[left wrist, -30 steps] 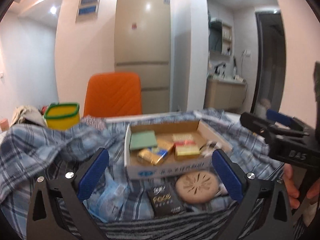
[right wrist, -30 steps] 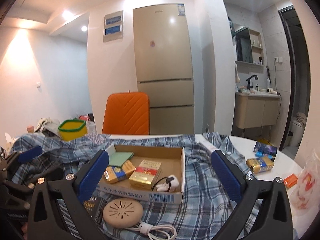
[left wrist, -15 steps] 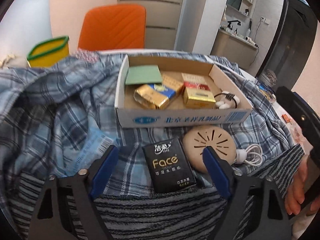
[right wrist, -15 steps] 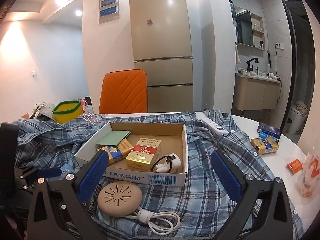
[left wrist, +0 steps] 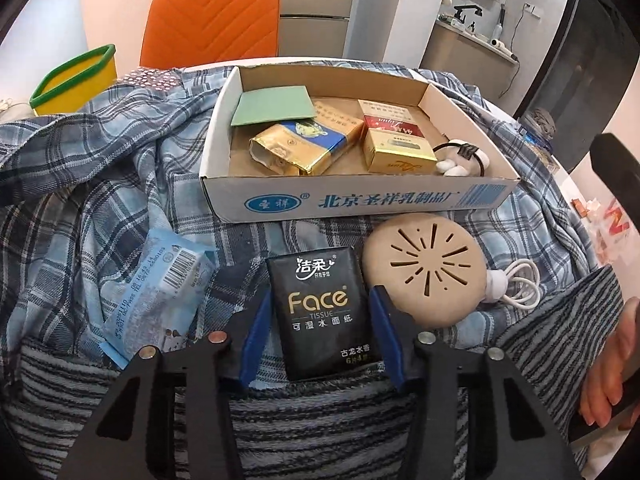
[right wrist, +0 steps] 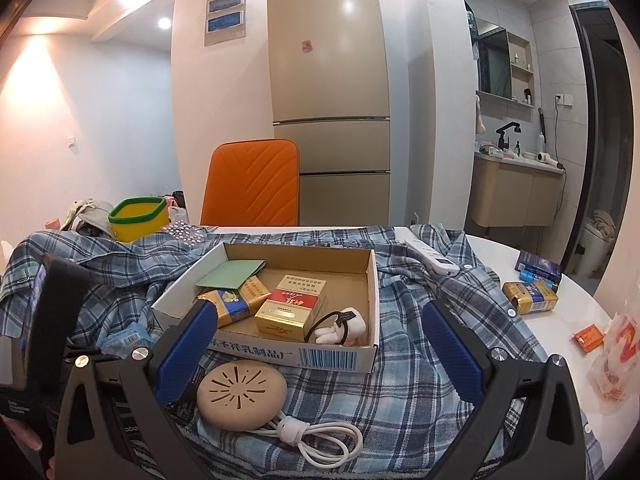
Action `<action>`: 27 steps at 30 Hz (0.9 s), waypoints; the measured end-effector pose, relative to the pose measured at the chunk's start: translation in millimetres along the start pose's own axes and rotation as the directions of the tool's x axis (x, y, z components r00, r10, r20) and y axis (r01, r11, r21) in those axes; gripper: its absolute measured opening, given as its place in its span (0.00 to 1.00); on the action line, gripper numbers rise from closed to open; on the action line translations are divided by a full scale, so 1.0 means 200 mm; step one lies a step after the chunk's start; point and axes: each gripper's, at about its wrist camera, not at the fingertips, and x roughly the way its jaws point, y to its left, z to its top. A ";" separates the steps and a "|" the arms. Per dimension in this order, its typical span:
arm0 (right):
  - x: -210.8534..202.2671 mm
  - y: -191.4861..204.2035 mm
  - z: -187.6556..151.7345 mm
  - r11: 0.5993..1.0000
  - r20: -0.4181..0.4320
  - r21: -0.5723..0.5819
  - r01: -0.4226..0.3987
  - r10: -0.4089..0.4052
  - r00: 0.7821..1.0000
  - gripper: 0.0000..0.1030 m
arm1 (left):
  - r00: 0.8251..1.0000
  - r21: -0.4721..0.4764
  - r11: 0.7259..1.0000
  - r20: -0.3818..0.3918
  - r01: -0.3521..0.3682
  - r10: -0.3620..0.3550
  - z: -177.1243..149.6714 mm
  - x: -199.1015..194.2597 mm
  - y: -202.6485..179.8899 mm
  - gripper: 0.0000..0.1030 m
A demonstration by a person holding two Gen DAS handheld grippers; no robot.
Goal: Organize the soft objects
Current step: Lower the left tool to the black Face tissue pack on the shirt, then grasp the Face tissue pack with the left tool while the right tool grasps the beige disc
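The black tissue pack [left wrist: 322, 312] lay on the plaid shirt [left wrist: 100, 184], hemmed in by the cardboard box [left wrist: 352, 200] ahead and the beige round device [left wrist: 426, 270] just right. The left claw [left wrist: 320, 320] straddled it – jaws just narrowing, blue pads at its sides, contact unclear. The right claw [right wrist: 320, 344] stood wide, empty, open cloth beneath.

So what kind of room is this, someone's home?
Most likely a lived-in flat, probably a dining corner. A tall fridge stands behind an orange chair, a washbasin with a mirror above it shows through the opening on the right, and a plaid shirt is spread over the white table.
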 end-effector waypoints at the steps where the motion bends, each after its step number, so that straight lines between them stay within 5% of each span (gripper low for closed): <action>1: 0.00 0.00 0.00 1.000 0.001 0.000 -0.001 0.001 1.000 1.00 | 1.000 -0.002 1.000 0.005 0.004 -0.004 0.00 -0.01 0.00 0.45; 6: 0.00 -0.01 0.00 1.000 -0.002 0.001 -0.001 0.001 1.000 1.00 | 0.997 -0.005 1.000 0.071 0.006 -0.005 0.00 -0.08 0.01 0.26; 11: 0.00 -0.02 0.00 1.000 -0.009 0.009 -0.011 0.011 1.000 1.00 | 0.993 0.012 1.000 0.122 0.005 -0.007 0.02 -0.18 0.02 0.24; 13: 0.01 -0.01 0.00 1.000 -0.017 0.002 -0.009 0.009 1.000 1.00 | 0.995 0.004 1.000 0.094 0.017 -0.017 0.03 -0.15 0.04 0.34; 14: 0.01 -0.01 0.00 1.000 -0.019 -0.001 -0.009 0.009 1.000 1.00 | 0.997 -0.003 1.000 0.074 0.011 -0.010 0.03 -0.13 0.04 0.59; 15: 0.01 0.00 0.00 1.000 -0.020 -0.004 -0.009 0.009 1.000 1.00 | 0.997 -0.011 1.000 0.076 0.012 -0.012 0.03 -0.12 0.05 0.73; 22: 0.02 -0.01 0.00 1.000 -0.020 0.005 -0.014 0.014 1.000 1.00 | 0.999 -0.011 1.000 0.048 -0.014 0.015 0.02 -0.06 0.04 0.71; 27: 0.01 -0.01 0.00 1.000 -0.016 -0.002 -0.016 0.016 1.000 1.00 | 0.999 0.009 0.999 -0.002 -0.042 0.042 0.01 0.00 0.02 0.58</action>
